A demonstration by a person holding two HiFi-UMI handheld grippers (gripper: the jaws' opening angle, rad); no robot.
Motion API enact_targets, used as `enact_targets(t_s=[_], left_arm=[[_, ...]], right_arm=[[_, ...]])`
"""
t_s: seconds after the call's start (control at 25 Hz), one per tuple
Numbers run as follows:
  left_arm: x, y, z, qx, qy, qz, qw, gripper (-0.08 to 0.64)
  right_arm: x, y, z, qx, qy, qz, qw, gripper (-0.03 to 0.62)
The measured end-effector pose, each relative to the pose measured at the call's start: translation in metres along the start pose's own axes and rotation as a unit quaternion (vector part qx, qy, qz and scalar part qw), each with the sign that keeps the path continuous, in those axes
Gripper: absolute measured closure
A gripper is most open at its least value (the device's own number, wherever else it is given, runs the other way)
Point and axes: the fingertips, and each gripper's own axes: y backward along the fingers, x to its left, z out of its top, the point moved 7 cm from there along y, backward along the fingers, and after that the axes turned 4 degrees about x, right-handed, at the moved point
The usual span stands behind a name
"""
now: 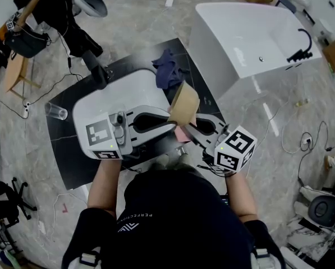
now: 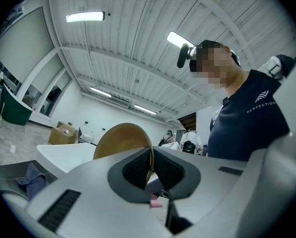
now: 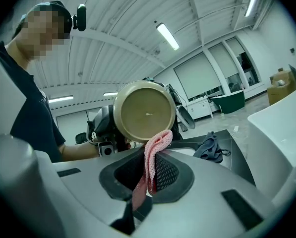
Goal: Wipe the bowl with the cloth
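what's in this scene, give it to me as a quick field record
left tongs: shut on the rim of the tan bowl
right tongs: shut on the pink cloth
bowl: lifted, tipped on edge, round face toward right tongs
cloth: top fold at bowl's lower rim
dark table: dark blue cloth, clear glass

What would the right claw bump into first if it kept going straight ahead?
Probably the bowl, which the left claw holds up right in front. The pink cloth pinched in the right claw would touch it first; the gap is hard to judge.
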Motion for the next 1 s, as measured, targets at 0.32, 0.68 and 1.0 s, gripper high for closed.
enact_targets(t_s=[0.32, 0.68, 1.0], left_arm=[[0.021, -0.006, -0.007, 0.016, -0.005, 0.068, 0.9976, 0.538], [0.034, -0.001, -0.025, 0.055, 0.001, 0.115, 0.9918, 0.538], [0.041, 0.01, -0.032, 0.056, 0.008, 0.151, 0.9869, 0.538]], right_arm=[[0.008, -0.003, 0.005, 0.006, 0.021, 0.015, 1.0, 0.543], [0.015, -0.004, 0.015, -0.001, 0.042, 0.028, 0.999, 0.543], [0.016, -0.004, 0.017, 0.005, 0.057, 0.018, 0.998, 0.543]])
